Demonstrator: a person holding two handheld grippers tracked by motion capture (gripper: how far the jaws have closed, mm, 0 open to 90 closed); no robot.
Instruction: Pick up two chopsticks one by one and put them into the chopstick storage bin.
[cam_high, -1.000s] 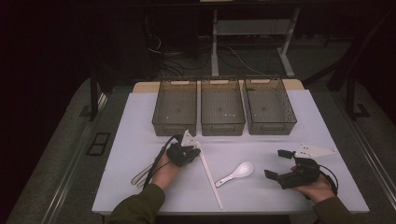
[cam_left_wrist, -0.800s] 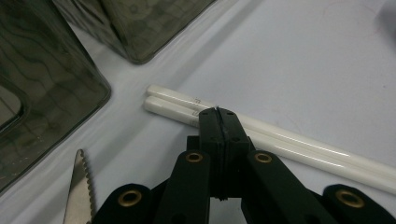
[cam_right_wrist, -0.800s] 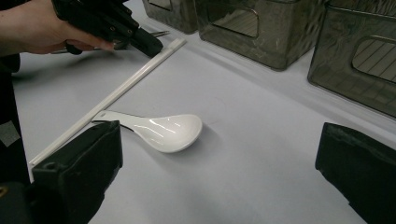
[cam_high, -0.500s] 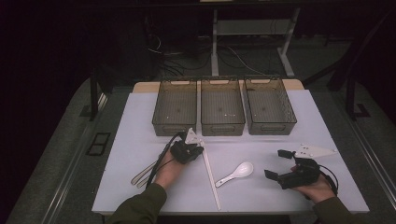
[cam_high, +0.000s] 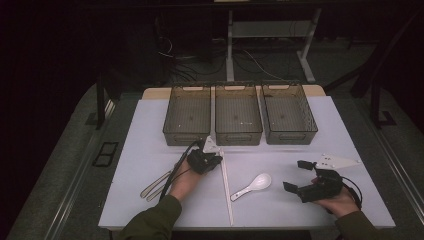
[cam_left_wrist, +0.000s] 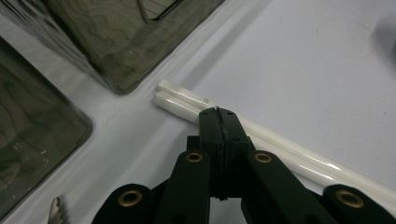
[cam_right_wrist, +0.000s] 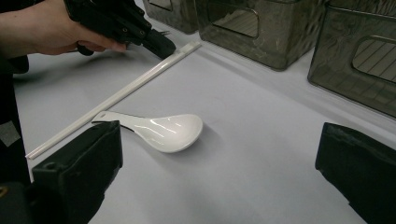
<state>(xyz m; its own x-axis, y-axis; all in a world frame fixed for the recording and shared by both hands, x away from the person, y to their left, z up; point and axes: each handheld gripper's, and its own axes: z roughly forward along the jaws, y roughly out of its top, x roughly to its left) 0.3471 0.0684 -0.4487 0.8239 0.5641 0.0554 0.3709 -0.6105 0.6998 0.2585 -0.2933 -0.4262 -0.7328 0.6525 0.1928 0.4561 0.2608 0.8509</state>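
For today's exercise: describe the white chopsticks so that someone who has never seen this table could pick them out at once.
Start at the three smoky bins along the far edge of the white table. From the gap between the left and middle bins, a thin pair of white chopsticks runs toward the near edge. Unlike the rounded white spoon beside them, they are long, straight sticks, with the left tongs closed above their far end.

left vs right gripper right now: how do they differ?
The left gripper has its jaws shut, tips down over the white chopsticks; the right gripper has its jaws wide open with nothing between them. The left gripper sits close to the bins; the right gripper sits nearer the table's front edge, facing the white spoon. Both are black and hand-held.
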